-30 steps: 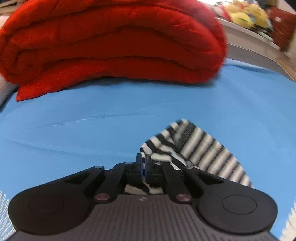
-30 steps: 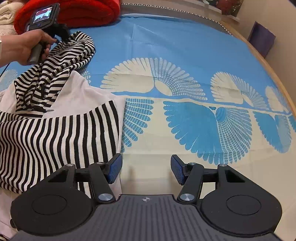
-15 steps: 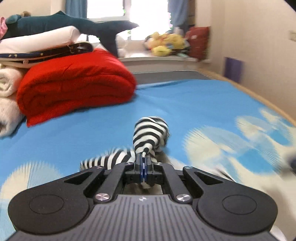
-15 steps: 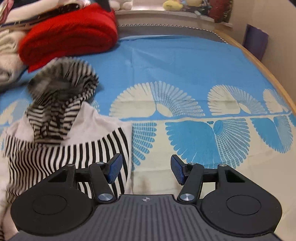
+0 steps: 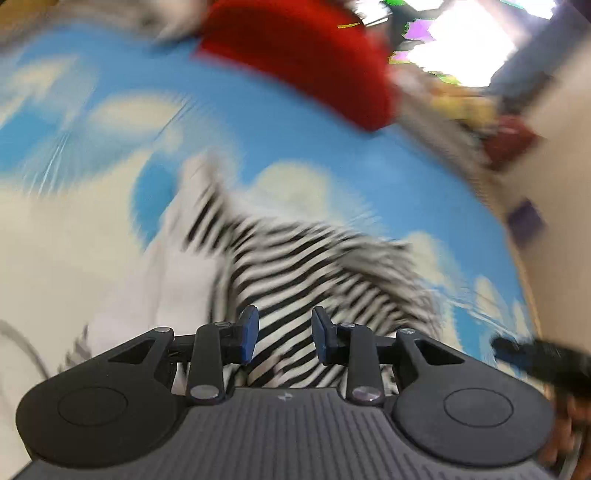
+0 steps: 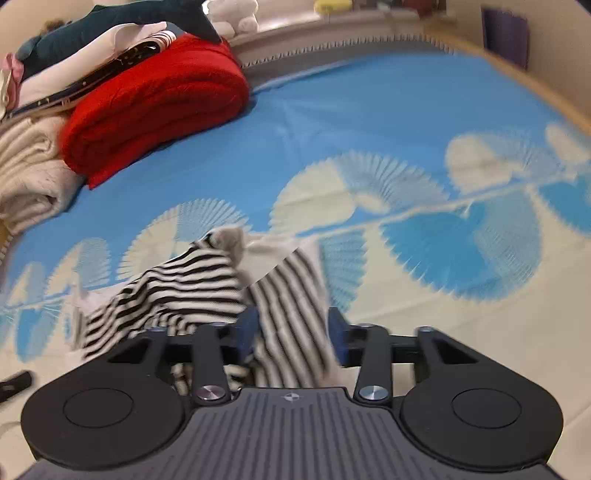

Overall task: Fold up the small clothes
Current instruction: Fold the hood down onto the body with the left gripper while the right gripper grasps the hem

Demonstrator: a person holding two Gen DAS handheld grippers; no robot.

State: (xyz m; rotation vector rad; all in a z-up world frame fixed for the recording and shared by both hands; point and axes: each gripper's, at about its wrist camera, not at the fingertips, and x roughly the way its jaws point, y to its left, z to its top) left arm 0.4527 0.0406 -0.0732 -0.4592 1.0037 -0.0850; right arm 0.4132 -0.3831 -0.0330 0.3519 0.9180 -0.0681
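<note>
A small black-and-white striped garment (image 6: pixel 207 280) with white panels lies rumpled on the blue and cream patterned sheet (image 6: pixel 406 110). In the blurred left wrist view it (image 5: pixel 303 258) lies just ahead of my left gripper (image 5: pixel 284 334), which is open and empty above it. My right gripper (image 6: pixel 293 332) is open, its fingers either side of a striped edge (image 6: pixel 291 295) of the garment, not closed on it. The right gripper also shows at the left wrist view's right edge (image 5: pixel 535 354).
A folded red blanket (image 6: pixel 159 99) lies at the back left, beside cream knit blankets (image 6: pixel 26 173) and a pile with a plush shark (image 6: pixel 110 18). The wooden bed edge (image 6: pixel 535 81) runs along the right. A purple box (image 6: pixel 506 29) stands at the wall.
My left gripper has opened and let go of the striped hood, then swung back over the garment. My right gripper has moved left onto the garment's striped edge.
</note>
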